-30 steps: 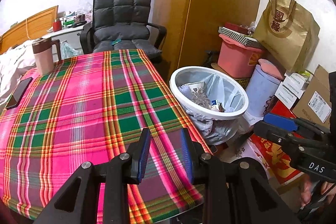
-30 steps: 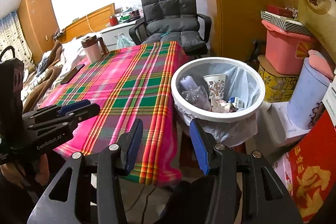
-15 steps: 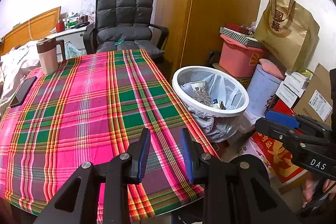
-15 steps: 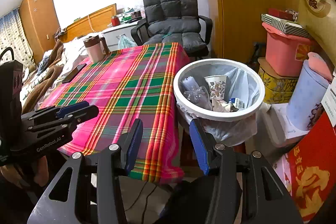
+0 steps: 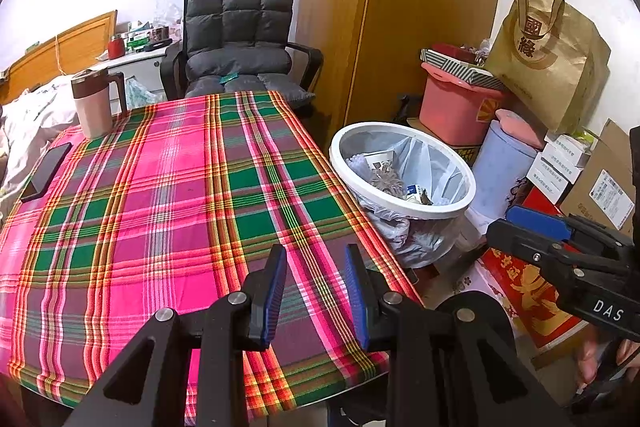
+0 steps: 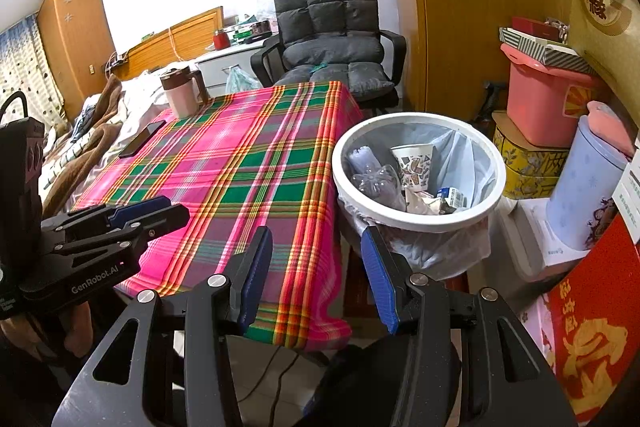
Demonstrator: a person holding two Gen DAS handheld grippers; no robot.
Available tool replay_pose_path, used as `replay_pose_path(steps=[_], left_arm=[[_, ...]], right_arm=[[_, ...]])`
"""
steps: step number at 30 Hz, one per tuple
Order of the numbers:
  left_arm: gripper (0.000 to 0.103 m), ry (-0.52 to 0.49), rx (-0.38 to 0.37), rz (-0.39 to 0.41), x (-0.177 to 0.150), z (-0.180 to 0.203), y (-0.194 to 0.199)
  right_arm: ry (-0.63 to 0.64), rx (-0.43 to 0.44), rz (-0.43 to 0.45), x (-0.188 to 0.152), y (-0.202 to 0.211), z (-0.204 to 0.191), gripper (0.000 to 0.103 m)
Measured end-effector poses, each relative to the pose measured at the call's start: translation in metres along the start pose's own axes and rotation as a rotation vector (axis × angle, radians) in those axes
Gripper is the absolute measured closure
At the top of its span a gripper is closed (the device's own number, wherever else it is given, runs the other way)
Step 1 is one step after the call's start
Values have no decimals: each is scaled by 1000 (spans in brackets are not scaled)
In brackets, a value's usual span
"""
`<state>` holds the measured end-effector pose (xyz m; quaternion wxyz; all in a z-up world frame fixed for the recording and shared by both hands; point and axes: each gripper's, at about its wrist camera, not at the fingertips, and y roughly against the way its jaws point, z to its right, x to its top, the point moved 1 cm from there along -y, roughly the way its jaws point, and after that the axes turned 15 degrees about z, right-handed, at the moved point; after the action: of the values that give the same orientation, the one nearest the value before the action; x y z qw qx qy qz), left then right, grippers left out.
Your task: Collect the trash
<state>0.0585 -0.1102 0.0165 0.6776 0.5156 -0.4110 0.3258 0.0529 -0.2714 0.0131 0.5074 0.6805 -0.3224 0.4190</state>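
A white trash bin [image 6: 420,223] with a plastic liner stands on the floor at the table's right side. It holds a paper cup [image 6: 412,163], a crushed clear bottle [image 6: 376,183] and a small carton [image 6: 452,195]. The bin [image 5: 400,211] also shows in the left wrist view. My left gripper [image 5: 316,259] hovers open over the near part of the plaid tablecloth [image 5: 160,207], with nothing between its blue pads. My right gripper [image 6: 316,239] is open and empty too, above the table's near right corner, just short of the bin. Each gripper appears in the other's view: right [image 5: 520,223], left [image 6: 160,211].
A pink mug [image 5: 92,103] with a brown lid and a dark phone [image 5: 46,171] lie at the table's far left. A grey padded chair [image 5: 240,39] stands behind the table. Boxes, a pink tub [image 5: 452,107], a pale blue canister [image 5: 504,163] and a paper bag [image 5: 548,59] crowd the floor to the right of the bin.
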Motion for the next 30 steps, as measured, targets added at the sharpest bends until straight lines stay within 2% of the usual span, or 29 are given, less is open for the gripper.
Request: replay_pose_path(steps=[30], left_arm=[[74,2,6,-10,-3,-1,1]], right_arm=[[0,1,-2,0,-1,0,54]])
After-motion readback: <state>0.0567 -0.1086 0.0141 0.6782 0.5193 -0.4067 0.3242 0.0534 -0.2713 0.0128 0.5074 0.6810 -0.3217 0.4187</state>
